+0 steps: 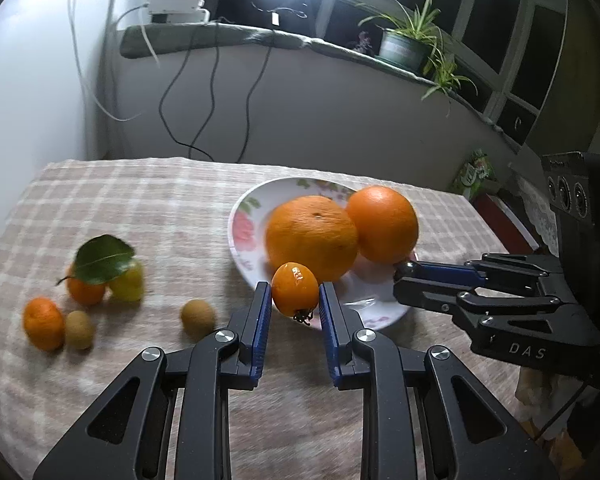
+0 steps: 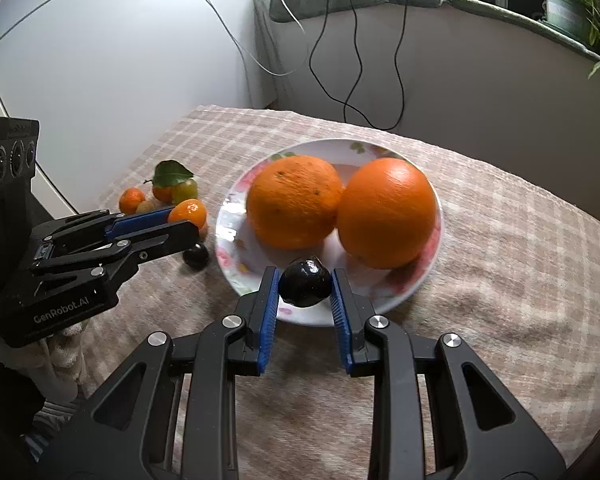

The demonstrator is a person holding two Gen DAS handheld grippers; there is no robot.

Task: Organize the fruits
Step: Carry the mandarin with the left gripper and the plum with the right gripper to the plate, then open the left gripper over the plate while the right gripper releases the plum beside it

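A counter under a beige checked woven cloth [image 1: 148, 208] stands against a pale wall, with black cables hanging from a grey stone sill [image 1: 228, 36] that carries a potted spider plant [image 1: 408, 40]. On it sits a white floral plate [image 2: 236, 216] holding two large oranges [image 2: 294, 200]. The left gripper [image 1: 295, 296] has its jaws closed on a small orange tomato-like fruit [image 1: 295, 288] at the plate's near left rim; the right gripper [image 2: 305, 288] clamps a small dark round fruit [image 2: 305, 286] over the near rim. Small loose fruits [image 1: 84, 284] lie far left
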